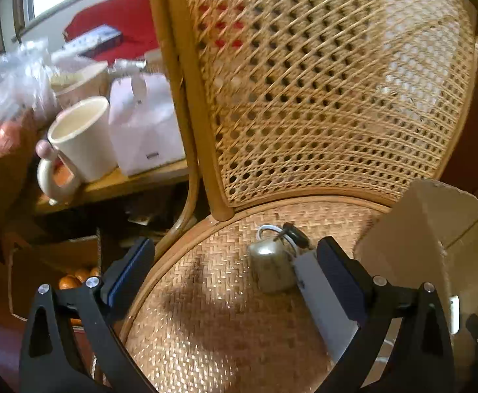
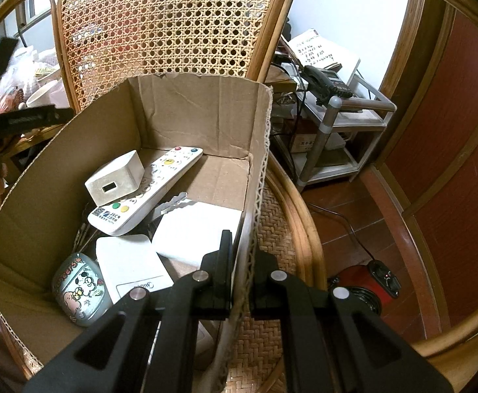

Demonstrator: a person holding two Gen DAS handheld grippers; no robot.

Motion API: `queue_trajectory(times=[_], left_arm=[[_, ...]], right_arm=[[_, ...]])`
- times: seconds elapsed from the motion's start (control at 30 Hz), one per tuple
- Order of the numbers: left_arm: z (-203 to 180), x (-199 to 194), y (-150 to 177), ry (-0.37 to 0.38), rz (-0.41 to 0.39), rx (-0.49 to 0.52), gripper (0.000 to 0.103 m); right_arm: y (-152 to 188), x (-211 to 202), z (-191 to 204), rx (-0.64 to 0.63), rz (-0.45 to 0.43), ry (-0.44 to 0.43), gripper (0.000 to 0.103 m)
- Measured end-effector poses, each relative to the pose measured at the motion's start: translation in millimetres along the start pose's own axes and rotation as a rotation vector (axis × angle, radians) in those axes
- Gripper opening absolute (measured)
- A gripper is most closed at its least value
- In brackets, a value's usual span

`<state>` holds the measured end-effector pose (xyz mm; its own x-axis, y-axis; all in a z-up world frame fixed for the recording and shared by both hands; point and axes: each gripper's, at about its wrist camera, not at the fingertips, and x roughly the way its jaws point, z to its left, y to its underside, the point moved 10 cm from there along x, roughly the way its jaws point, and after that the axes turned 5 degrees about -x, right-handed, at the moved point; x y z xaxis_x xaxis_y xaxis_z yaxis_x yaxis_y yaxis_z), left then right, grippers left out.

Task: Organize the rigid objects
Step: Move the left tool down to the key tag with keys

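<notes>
Padlock (image 1: 271, 270) with keys (image 1: 296, 234) lies on woven chair seat (image 1: 206, 311), near back edge, touching flat white slab (image 1: 320, 301) beside cardboard box (image 1: 435, 229). Left gripper (image 1: 235, 281) hovers above, jaws spread wide, nothing between. Right gripper (image 2: 240, 281) pinches box's side wall (image 2: 255, 196), steadying it; remote (image 2: 150, 186) and chargers inside. Padlock likely heavy, rigid, smooth metal, shackle loose; best gripped across flat body, not dangling keys.

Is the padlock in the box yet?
No, out. The padlock lies on the woven chair seat, beside the cardboard box.
</notes>
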<state>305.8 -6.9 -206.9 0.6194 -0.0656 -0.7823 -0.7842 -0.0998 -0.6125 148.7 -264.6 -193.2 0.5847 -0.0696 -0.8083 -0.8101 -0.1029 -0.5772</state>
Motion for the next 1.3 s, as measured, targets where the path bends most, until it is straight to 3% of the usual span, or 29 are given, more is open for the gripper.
queue_trajectory(times=[0.2,0.33,0.53,0.8,0.97,1.13,1.23,1.3], left_arm=[[3,30,0,0.058,0.048,-0.05,0.098],[1,47,5,0.042,0.077,-0.037,0.098],[7,69,9,0.039,0.118,-0.118,0.098],[3,81,9,0.067,0.115,-0.139,0.096],[-10,74,8,0.106,0.099,-0.105,0.07],[-19,62,0,0.149,0.043,-0.082,0.066],[-25,63,3,0.175,0.063,-0.066,0.044],[-28,64,6,0.18,0.071,-0.046,0.043]], right_arm=[[0,0,-1,0.001,-0.002,-0.002,0.009],[0,0,-1,0.001,-0.002,-0.004,0.009],[0,0,0,0.001,-0.002,-0.003,0.009],[0,0,0,0.001,-0.002,-0.004,0.009],[1,0,-1,0.001,-0.003,-0.004,0.009],[1,0,-1,0.001,-0.003,-0.004,0.009],[1,0,-1,0.002,-0.003,-0.004,0.009],[0,0,0,0.001,-0.003,-0.004,0.009]])
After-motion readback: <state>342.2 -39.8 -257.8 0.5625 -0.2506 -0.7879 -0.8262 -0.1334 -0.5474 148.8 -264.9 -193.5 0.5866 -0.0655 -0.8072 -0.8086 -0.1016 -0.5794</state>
